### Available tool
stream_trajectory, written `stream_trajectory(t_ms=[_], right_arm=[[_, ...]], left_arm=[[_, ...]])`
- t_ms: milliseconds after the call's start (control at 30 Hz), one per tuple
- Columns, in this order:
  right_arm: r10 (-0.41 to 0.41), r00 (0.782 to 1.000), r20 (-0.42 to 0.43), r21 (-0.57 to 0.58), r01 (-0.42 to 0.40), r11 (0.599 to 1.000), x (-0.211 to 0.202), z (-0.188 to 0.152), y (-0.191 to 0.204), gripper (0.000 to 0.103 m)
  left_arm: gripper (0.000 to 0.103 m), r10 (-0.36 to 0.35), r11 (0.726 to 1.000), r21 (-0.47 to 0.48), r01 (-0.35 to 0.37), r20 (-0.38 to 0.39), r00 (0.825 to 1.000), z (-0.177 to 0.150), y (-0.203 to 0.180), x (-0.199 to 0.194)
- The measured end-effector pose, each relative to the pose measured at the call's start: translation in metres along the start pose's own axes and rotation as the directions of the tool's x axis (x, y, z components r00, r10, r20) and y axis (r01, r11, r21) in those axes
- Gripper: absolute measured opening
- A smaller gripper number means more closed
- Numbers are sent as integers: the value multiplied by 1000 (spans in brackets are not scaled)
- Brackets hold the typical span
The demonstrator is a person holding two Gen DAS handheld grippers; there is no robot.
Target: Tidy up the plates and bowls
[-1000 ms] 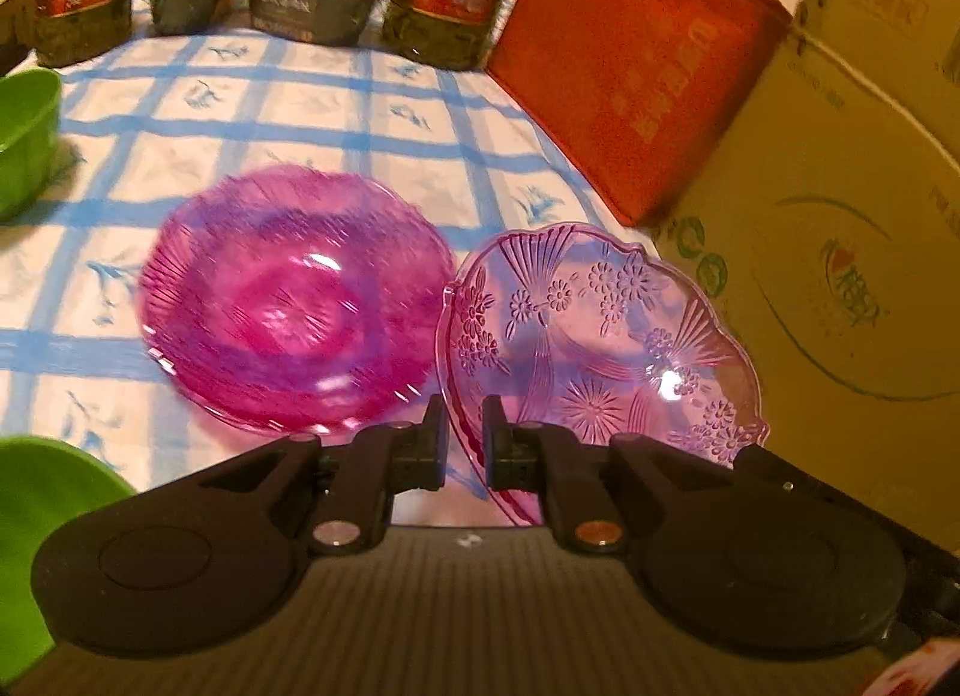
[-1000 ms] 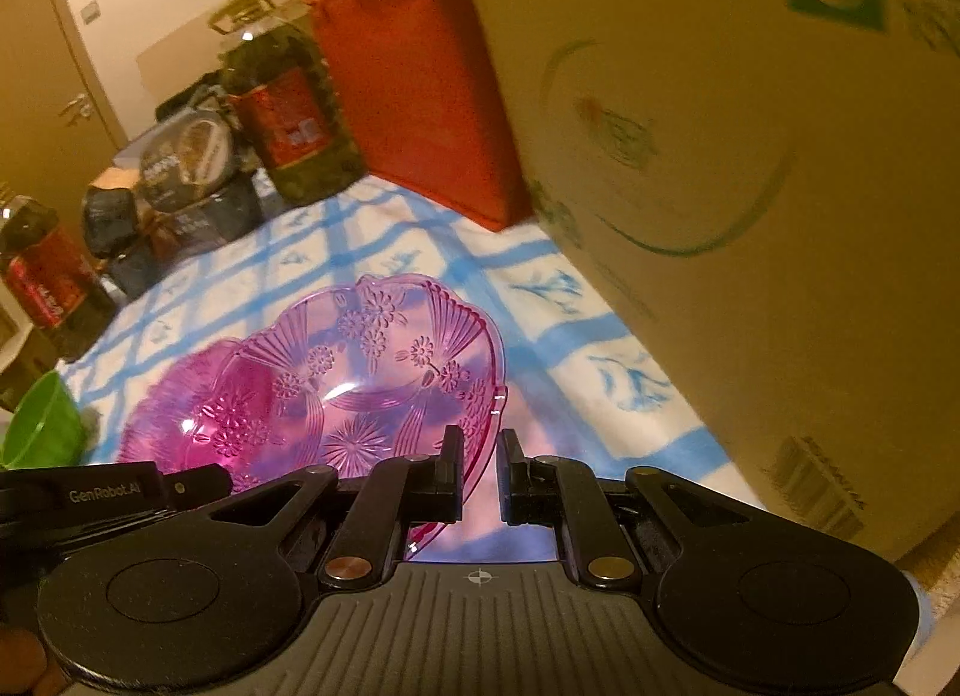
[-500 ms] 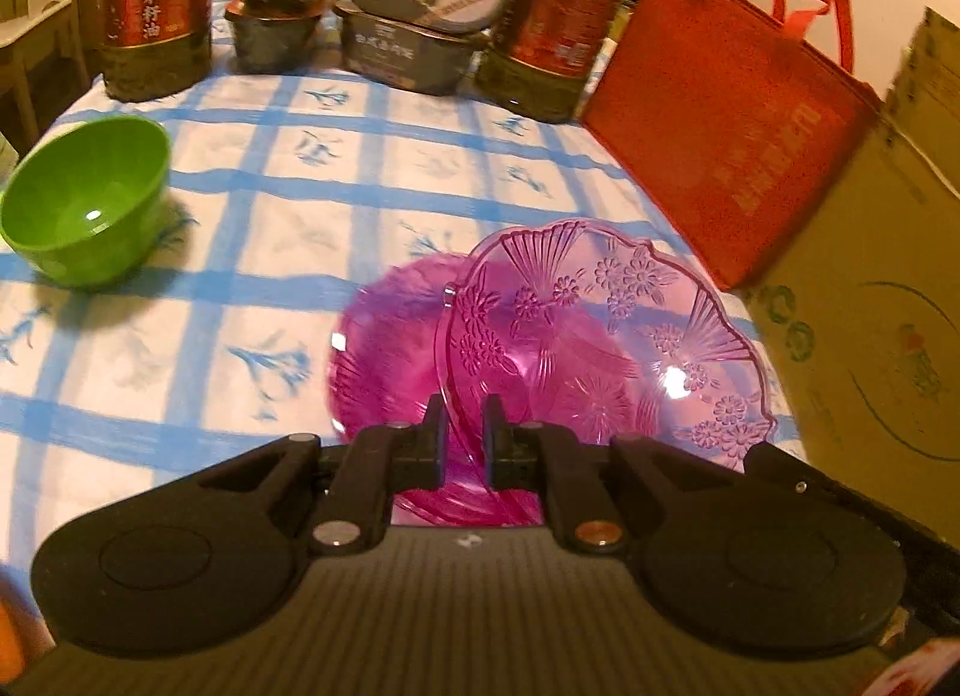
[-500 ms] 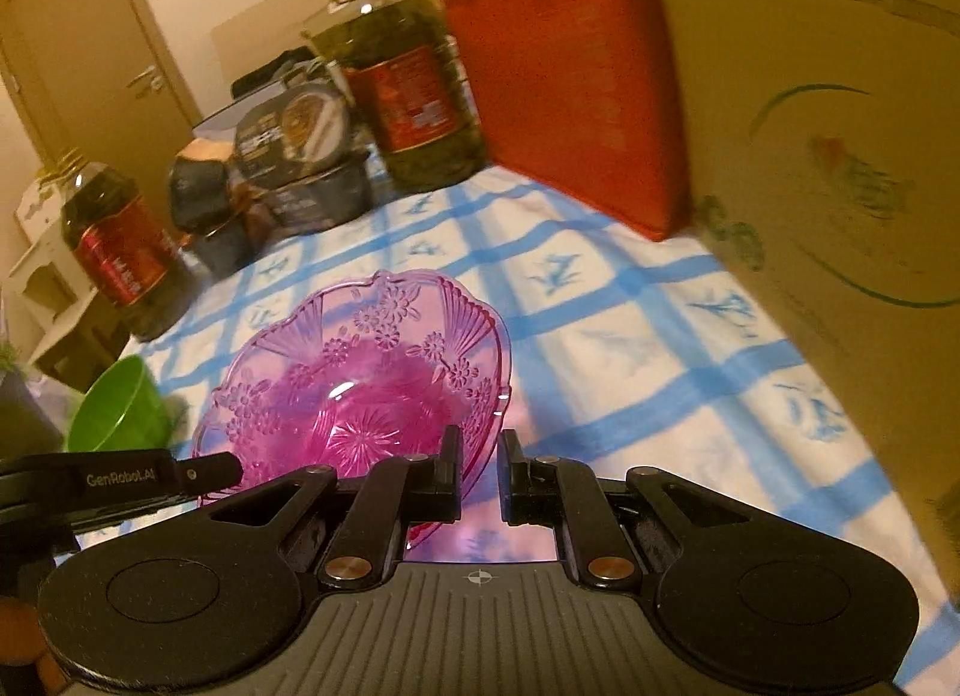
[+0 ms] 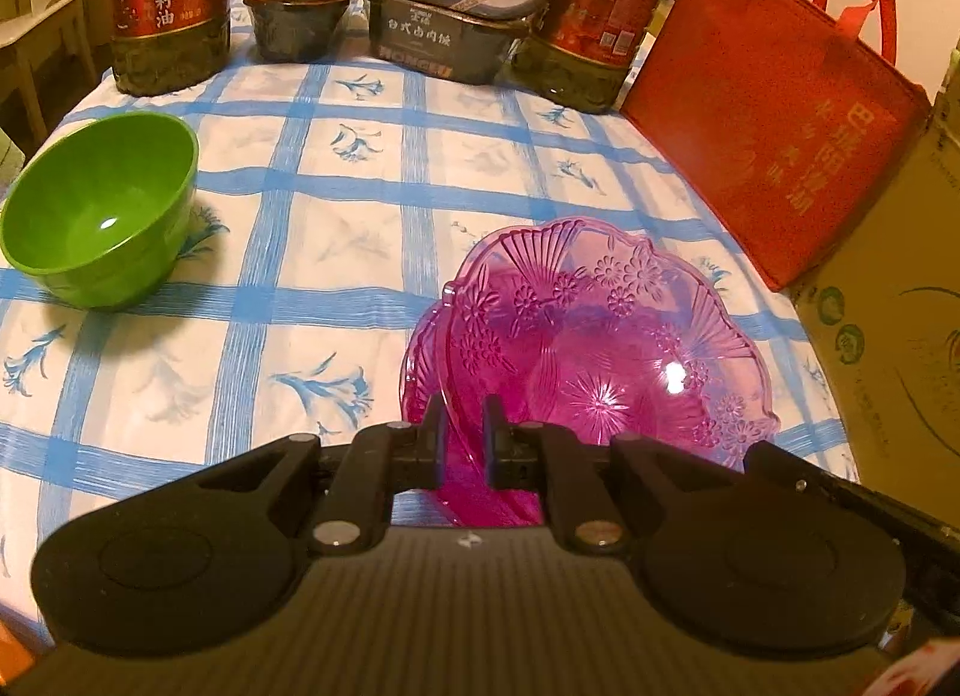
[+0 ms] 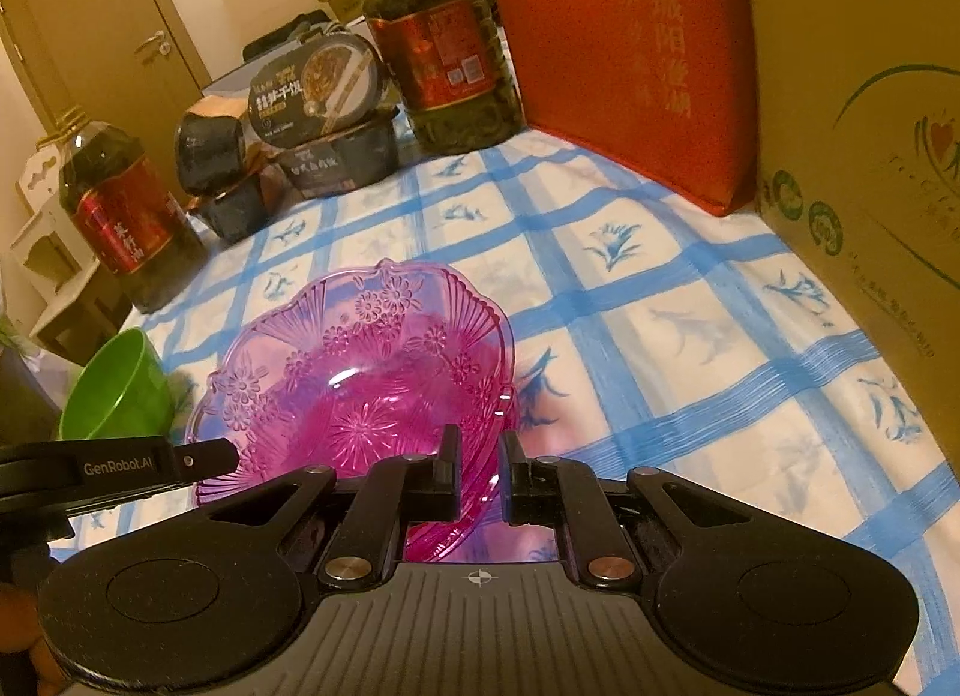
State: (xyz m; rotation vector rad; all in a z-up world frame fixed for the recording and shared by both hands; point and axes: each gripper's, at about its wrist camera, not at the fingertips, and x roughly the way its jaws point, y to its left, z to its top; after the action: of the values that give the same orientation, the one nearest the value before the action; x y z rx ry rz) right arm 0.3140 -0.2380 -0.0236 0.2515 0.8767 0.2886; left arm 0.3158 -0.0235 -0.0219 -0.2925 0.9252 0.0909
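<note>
While both grippers pinch its rim, the pink plate [image 5: 606, 348] hangs tilted.

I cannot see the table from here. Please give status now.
Left gripper and right gripper both shut on the pink plate. Second pink plate directly beneath. Green bowl apart, far left.

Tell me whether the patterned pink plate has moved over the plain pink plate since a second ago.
Yes. The patterned pink plate sat beside the plain pink plate, toward the cardboard box; now it covers nearly all of it, away from the box.
</note>
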Motion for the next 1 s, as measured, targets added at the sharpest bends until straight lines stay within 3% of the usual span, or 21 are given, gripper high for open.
stream_trajectory(t_ms=[800,900,933,1000], right_arm=[[-22,999,-33,-34,21,999,26,-1,7,12],[-25,1000,-17,-68,23,997,27,-2,10,32],[-13,1000,-11,-59,12,998,26,-2,9,45],[-10,1000,1,-47,10,999,22,-1,8,50]], left_arm=[[11,0,1000,5,1,-47,999,3,12,25],[27,11,1000,14,-11,-40,999,2,11,25],[28,13,1000,13,-12,-36,999,2,11,24],[28,5,1000,10,-5,-34,999,1,12,21]])
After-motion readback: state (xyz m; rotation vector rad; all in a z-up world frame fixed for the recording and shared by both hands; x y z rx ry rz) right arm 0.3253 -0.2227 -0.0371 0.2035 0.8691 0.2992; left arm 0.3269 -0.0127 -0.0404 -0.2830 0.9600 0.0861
